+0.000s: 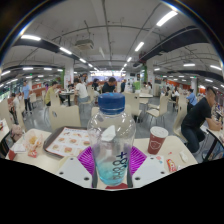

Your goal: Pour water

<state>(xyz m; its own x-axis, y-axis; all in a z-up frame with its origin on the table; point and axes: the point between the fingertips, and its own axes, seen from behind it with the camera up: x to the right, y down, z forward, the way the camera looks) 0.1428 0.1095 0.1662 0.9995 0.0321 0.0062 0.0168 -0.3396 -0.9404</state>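
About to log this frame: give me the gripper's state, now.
Gripper: shut on the water bottle, blue cap on, held upright between the fingers; the paper cup stands apart, beside it.

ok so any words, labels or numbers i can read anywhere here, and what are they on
None can be read.
The water bottle held between the gripper fingers shows no readable label.
The red paper cup beside it has pale markings, too small to read.
The printed sheet on the tray is too blurred to read.
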